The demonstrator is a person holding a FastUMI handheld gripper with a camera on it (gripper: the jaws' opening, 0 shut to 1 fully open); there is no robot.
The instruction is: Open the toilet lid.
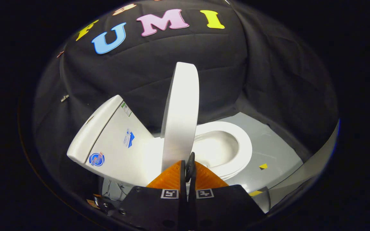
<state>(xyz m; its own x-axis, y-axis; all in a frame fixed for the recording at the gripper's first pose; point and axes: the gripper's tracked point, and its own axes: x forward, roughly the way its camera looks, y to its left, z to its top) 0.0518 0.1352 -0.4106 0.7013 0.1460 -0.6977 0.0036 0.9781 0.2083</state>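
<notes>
Standing nearly upright over the bowl [218, 149] beside the tank [108, 134], the lid [180, 118] looks rigid, light, glossy-slick plastic; gripper [189, 166] fingers closed together at its lower edge, best pushed there.

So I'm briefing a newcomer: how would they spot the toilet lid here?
Find the white toilet on the grey floor with its tank behind. The lid is the tall oval slab raised on edge between tank and bowl, just ahead of the gripper, whose fingers are closed together. Unlike the flat seat ring, it stands upright.
</notes>
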